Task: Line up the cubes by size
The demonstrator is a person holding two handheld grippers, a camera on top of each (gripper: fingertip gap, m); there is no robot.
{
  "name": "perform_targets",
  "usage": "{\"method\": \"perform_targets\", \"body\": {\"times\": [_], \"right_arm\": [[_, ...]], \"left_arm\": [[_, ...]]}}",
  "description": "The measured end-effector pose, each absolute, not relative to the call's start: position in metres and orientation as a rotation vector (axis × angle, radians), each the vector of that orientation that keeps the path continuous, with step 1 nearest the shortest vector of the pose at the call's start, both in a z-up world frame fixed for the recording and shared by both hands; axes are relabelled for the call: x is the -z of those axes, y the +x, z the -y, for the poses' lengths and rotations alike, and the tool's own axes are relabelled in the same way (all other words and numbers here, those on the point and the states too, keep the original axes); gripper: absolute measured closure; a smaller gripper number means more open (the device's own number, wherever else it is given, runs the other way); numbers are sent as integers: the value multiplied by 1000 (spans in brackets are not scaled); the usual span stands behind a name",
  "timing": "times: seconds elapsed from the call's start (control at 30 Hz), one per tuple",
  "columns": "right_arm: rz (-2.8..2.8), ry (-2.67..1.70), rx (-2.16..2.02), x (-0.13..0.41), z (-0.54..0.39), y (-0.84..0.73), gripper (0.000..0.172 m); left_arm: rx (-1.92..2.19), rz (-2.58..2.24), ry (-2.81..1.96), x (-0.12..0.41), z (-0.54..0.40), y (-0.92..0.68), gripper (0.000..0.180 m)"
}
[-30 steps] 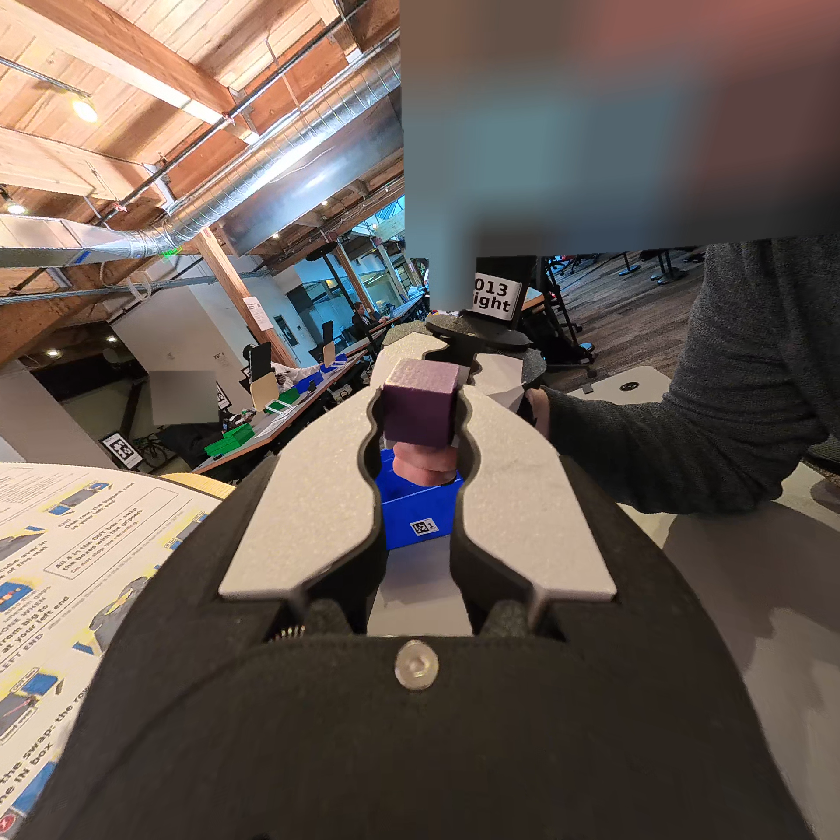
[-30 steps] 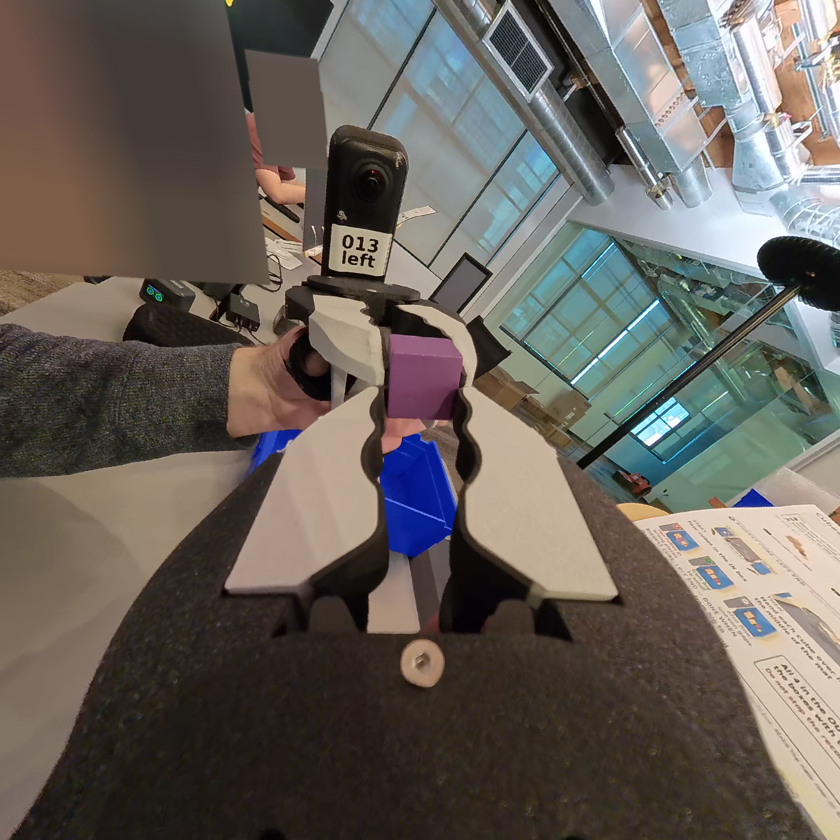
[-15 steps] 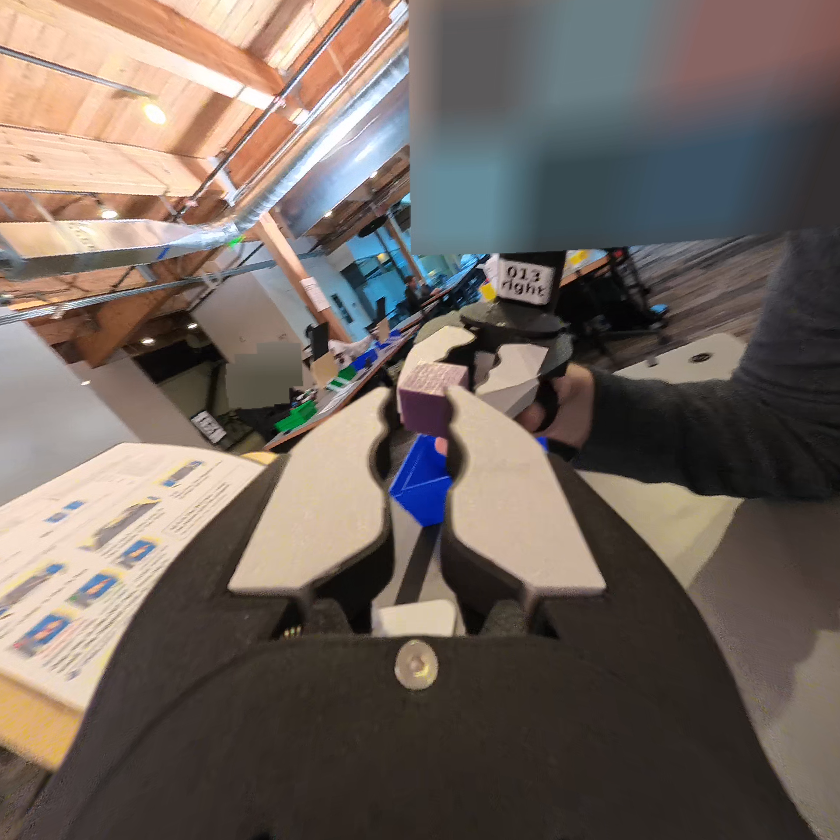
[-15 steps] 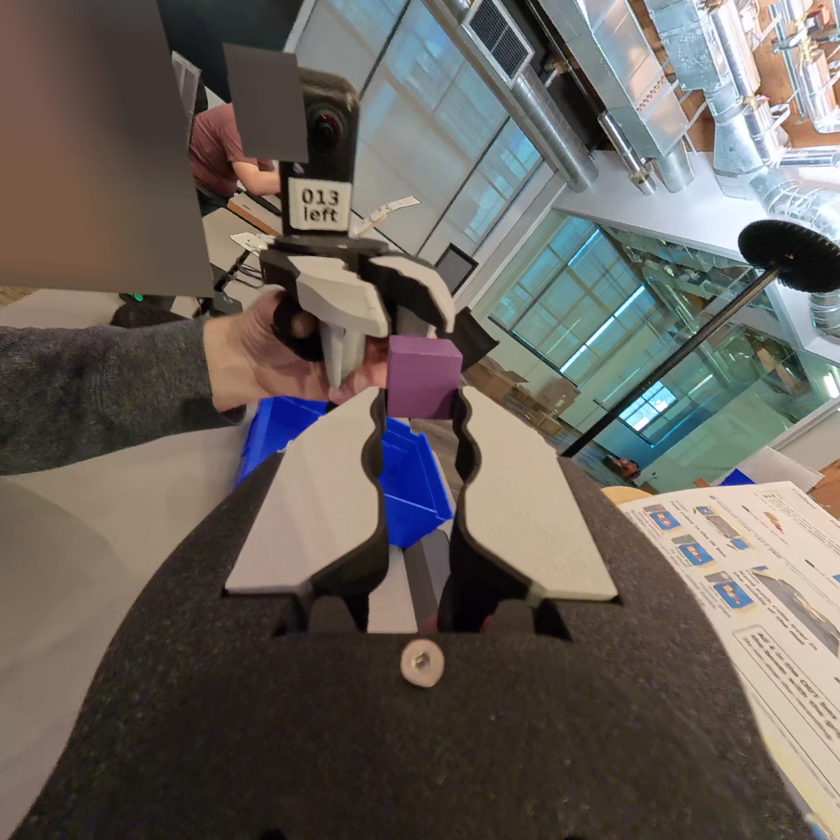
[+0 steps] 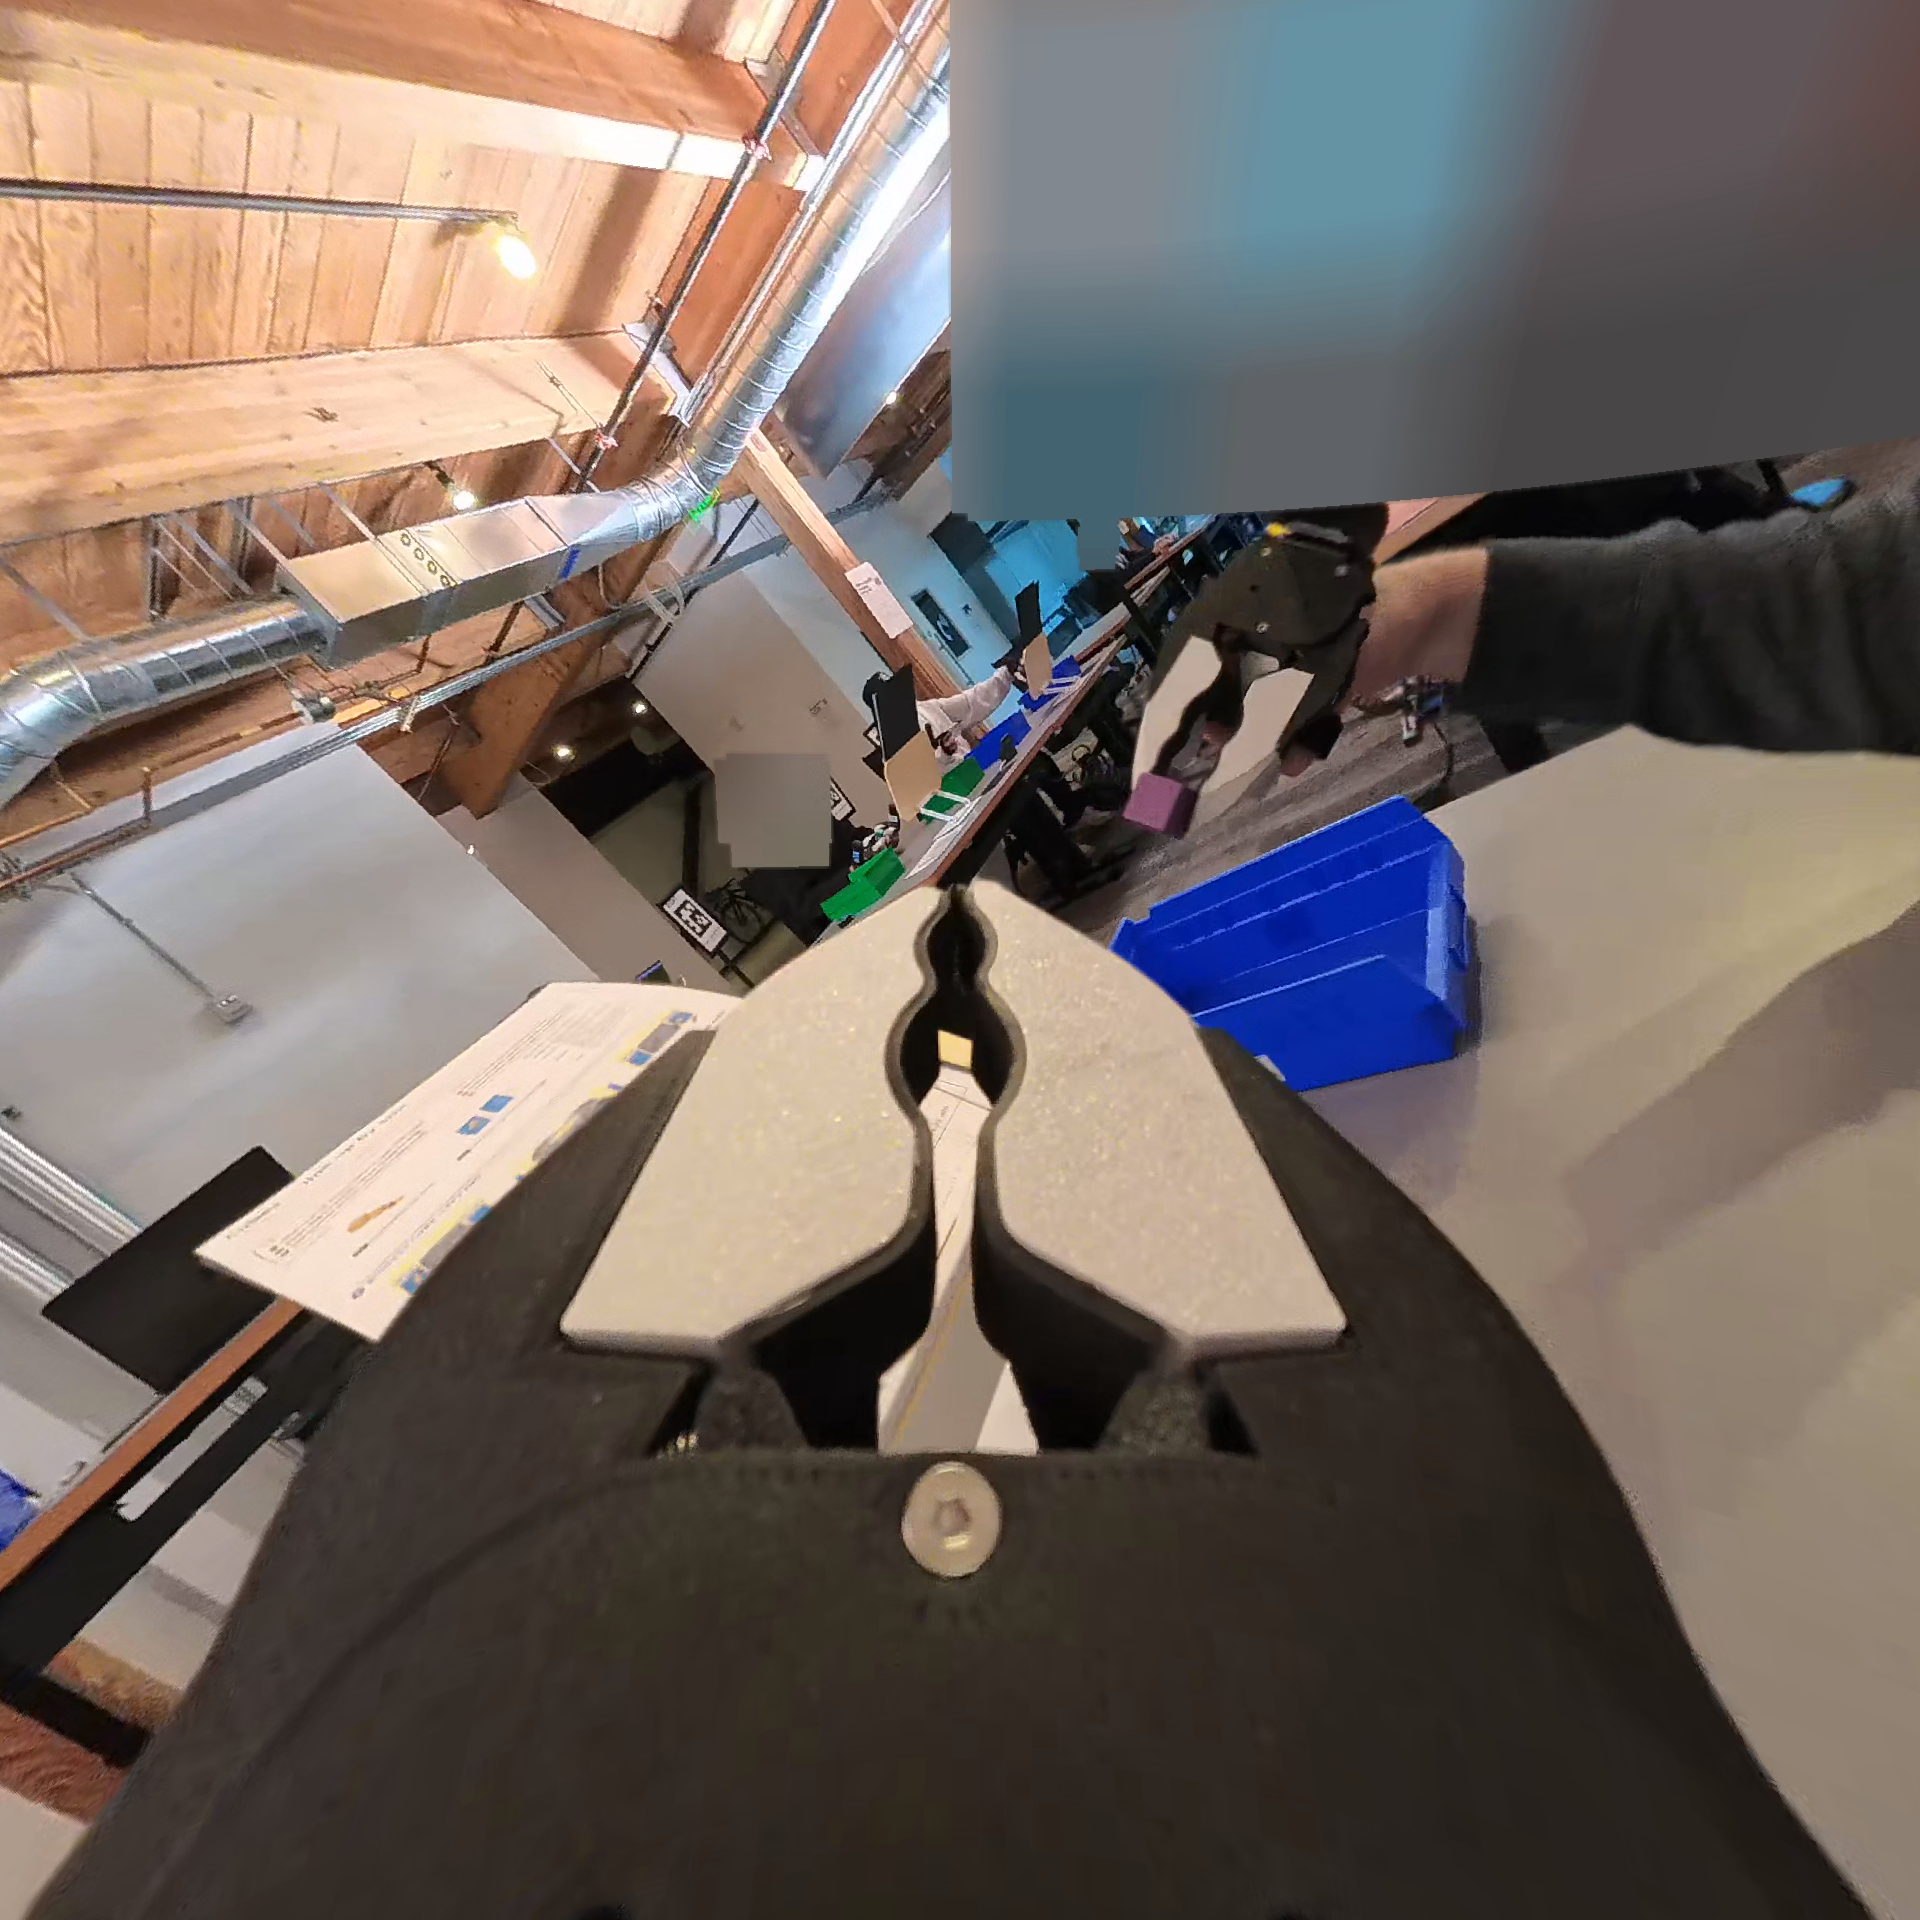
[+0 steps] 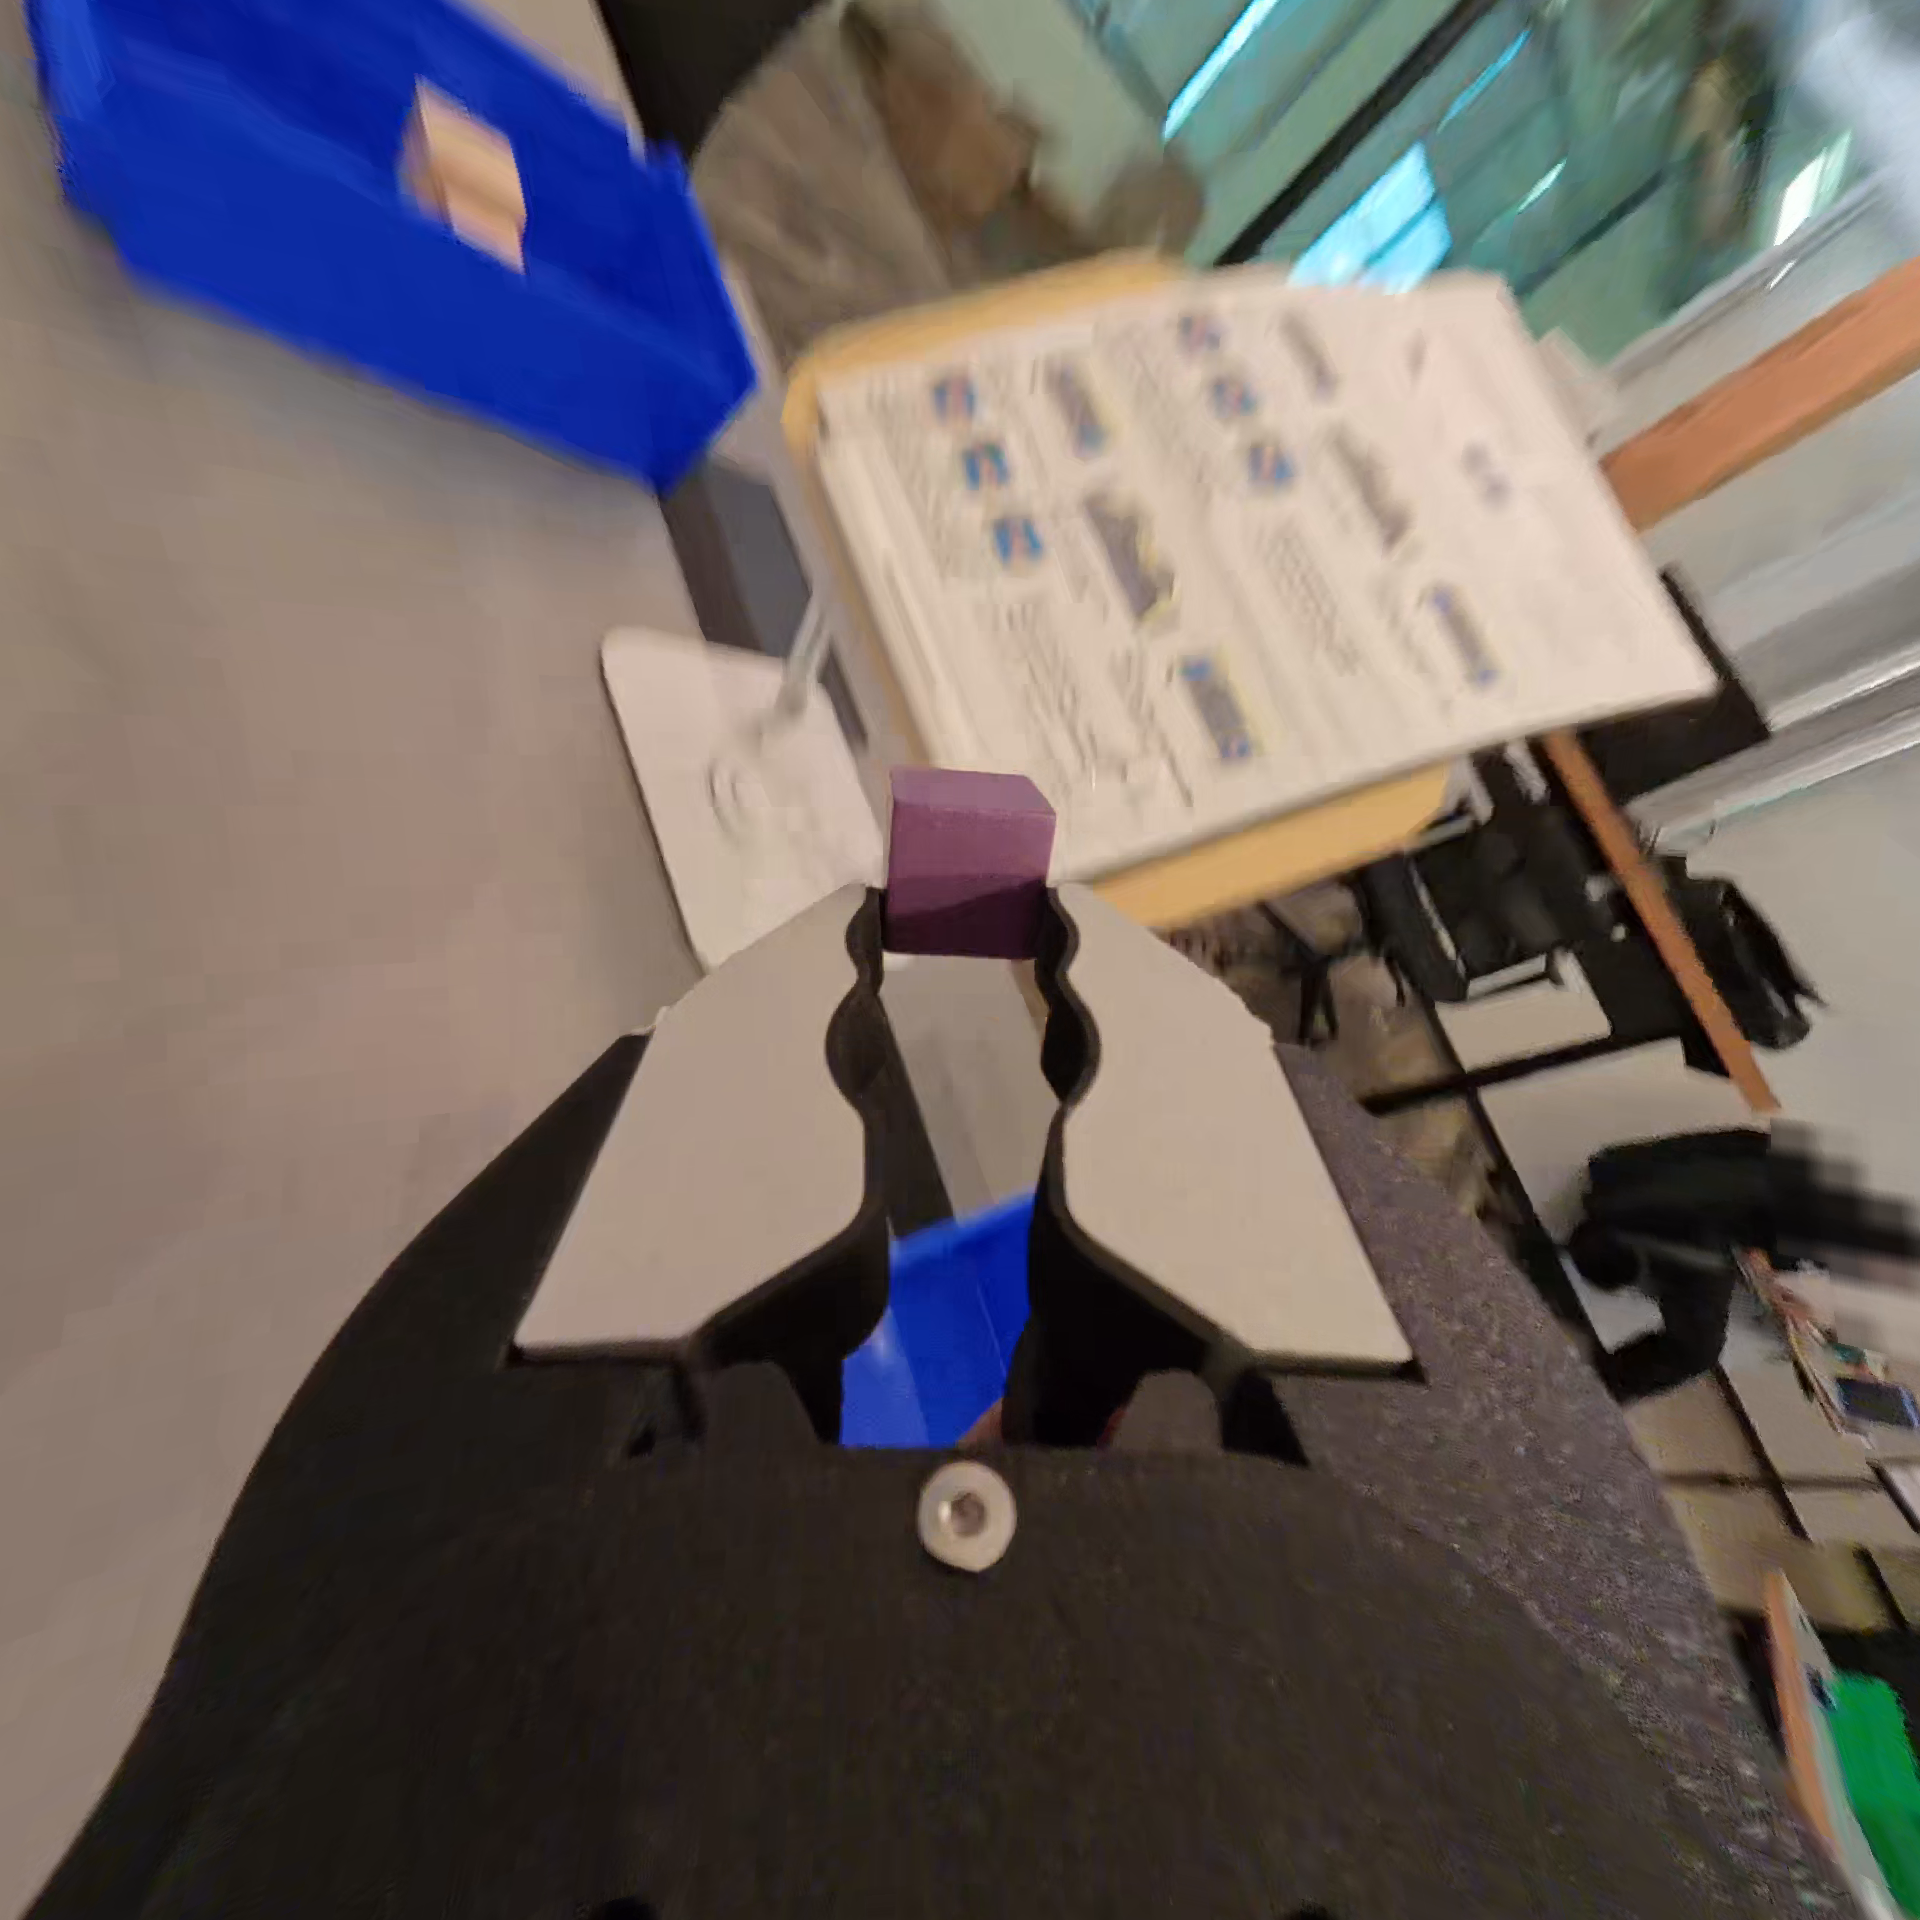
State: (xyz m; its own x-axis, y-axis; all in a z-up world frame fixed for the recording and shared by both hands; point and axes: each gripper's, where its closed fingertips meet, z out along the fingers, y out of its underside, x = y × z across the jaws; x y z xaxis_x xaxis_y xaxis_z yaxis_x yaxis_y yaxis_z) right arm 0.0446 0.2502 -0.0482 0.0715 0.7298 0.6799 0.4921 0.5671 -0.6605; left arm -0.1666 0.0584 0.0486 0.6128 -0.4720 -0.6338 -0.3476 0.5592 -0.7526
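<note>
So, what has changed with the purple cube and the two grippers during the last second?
The left gripper let go of the purple cube, drew away and closed with nothing between its fingers. The right gripper carried the cube off, swinging down toward the grey table, away from the left one. Unchanged: the right gripper's fingertips press on the cube's two sides, and the blue bin rests on the table.

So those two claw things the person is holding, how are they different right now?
The right gripper clamps a small purple cube at its fingertips; the left gripper holds nothing. The right one's fingers stand apart around the cube; the left one's tips are closed together. Both share the same grey fingers on a black body.
</note>
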Motion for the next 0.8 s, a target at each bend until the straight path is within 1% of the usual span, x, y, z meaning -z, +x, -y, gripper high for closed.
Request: {"method": "perform_targets", "body": {"times": [0.17,0.33,0.43,0.57,0.6,0.63,0.7,0.8], "right_arm": [[1794,-1280,-26,108,-311,107,144],[2011,-1470,28,180,-353,128,144],[2109,-1546,60,213,-368,135,144],[2221,-1602,95,244,-380,139,144],[2241,-1614,111,250,-383,141,144],[2261,-1627,145,256,-387,145,144],[2316,-1644,185,267,-390,150,144],[2383,-1654,171,281,-388,150,144]], "left_arm": [[50,-985,-994,-53,-68,-137,180],[56,-1029,-966,-52,-71,-111,180],[33,-1027,-980,-50,-74,-114,180],[58,-1006,-989,-50,-77,-122,180],[57,-1003,-993,-50,-79,-124,178],[51,-1000,-1000,-49,-80,-125,180],[42,-999,-1011,-48,-82,-128,179],[35,-1000,-1016,-47,-83,-129,180]]}}
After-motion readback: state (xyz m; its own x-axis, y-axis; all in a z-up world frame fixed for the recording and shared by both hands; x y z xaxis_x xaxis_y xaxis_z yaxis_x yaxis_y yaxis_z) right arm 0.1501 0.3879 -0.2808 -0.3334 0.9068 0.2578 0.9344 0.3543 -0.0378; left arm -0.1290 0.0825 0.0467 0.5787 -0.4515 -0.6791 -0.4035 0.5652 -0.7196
